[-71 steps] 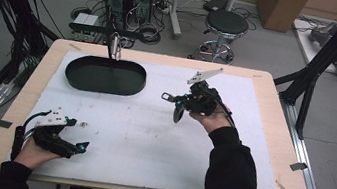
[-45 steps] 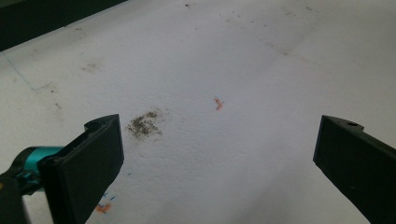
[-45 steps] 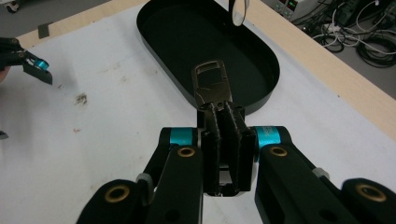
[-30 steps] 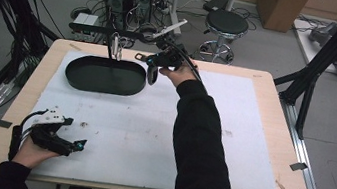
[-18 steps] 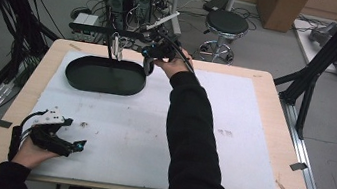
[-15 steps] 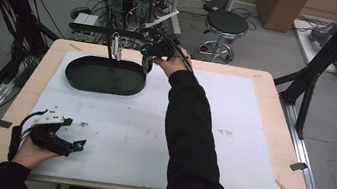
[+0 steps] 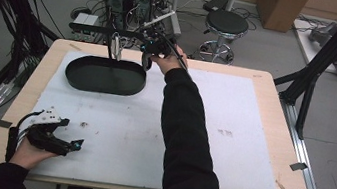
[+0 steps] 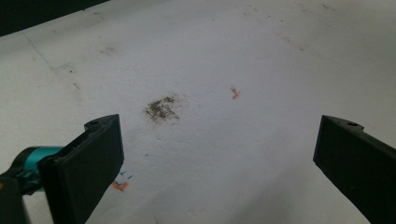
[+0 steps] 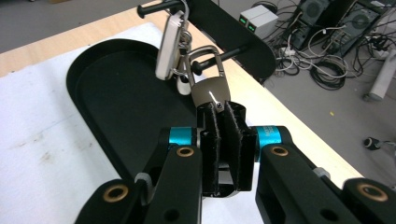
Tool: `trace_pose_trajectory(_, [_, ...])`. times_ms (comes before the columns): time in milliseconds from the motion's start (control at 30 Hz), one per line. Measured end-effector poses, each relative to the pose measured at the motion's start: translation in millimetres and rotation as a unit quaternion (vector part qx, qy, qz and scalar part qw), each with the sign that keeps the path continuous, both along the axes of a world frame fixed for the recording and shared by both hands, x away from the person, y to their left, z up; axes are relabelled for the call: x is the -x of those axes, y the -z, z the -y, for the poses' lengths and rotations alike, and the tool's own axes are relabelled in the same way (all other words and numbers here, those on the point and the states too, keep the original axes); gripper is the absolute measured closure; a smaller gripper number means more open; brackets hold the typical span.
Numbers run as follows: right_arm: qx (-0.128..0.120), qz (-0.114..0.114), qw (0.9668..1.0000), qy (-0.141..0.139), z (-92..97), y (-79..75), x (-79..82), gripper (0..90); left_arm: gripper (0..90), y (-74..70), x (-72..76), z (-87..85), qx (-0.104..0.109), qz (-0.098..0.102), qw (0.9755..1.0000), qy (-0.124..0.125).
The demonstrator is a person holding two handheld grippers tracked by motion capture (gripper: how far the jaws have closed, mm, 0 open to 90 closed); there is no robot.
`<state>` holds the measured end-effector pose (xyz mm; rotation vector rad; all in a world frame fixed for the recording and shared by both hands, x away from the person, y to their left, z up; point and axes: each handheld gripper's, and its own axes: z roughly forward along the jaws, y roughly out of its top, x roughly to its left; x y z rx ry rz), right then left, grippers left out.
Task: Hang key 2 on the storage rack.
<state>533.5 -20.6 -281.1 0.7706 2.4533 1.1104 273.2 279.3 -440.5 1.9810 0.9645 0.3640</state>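
My right gripper (image 9: pixel 223 109) is shut on the taupe tab of a keychain (image 9: pixel 212 92) whose silver clasp (image 9: pixel 205 58) stands up against a black peg (image 9: pixel 224 53) of the rack (image 7: pixel 96 28). The peg's tip shows inside the clasp's loop; I cannot tell whether it hangs there. A white fob (image 9: pixel 168 44) dangles from the peg beside it. In the high view the right gripper (image 7: pixel 148 55) is at the table's far edge, over the end of the black oval tray (image 7: pixel 78 73). My left gripper (image 8: pixel 219 140) rests open on the white mat near the front left corner (image 7: pixel 68 144).
The rack stands behind the tray along the far edge of the wooden table (image 7: pixel 268 89). A white mat (image 7: pixel 241 135) covers most of the tabletop. Computers, cables and a stool (image 7: pixel 225 22) sit on the floor beyond. Black frame posts flank both sides.
My right hand has carried the keychain from the middle of the table to the far left, up to the rack's pegs over the tray. The left gripper stayed put.
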Motion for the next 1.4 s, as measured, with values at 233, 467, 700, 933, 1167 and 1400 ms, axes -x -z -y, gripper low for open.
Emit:
trace_pose_trajectory(233, [-0.015, 0.002, 0.9998, 0.013, -4.4, 6.8, -6.4, 84.6, 2.2, 0.1, -0.4, -0.1, -0.002, -0.001, 1.0000, 0.002])
trace_pose_trajectory(467, [-0.021, 0.010, 0.9991, 0.034, -5.2, 13.0, -12.8, 84.4, 2.2, 0.6, -1.6, -0.6, -0.002, -0.001, 1.0000, 0.003])
trace_pose_trajectory(700, [-0.014, 0.031, 0.9987, 0.039, -12.5, 16.6, -8.9, 83.8, 2.2, 0.6, -1.7, -0.2, -0.003, -0.002, 1.0000, 0.004])
trace_pose_trajectory(933, [-0.006, 0.041, 0.9982, 0.042, -15.7, 18.3, -6.8, 82.2, 2.2, 0.8, -2.5, -0.3, -0.002, -0.002, 1.0000, 0.006])
trace_pose_trajectory(1167, [-0.007, 0.015, 0.9987, 0.049, -17.8, 24.9, -7.9, 52.1, 2.2, 0.3, -2.5, -0.7, 0.000, -0.001, 1.0000, 0.005])
trace_pose_trajectory(1400, [-0.010, -0.034, 0.9989, 0.032, -6.6, 25.8, -7.6, 13.9, 2.2, 0.0, -1.7, -0.3, 0.003, 0.000, 1.0000, 0.005])
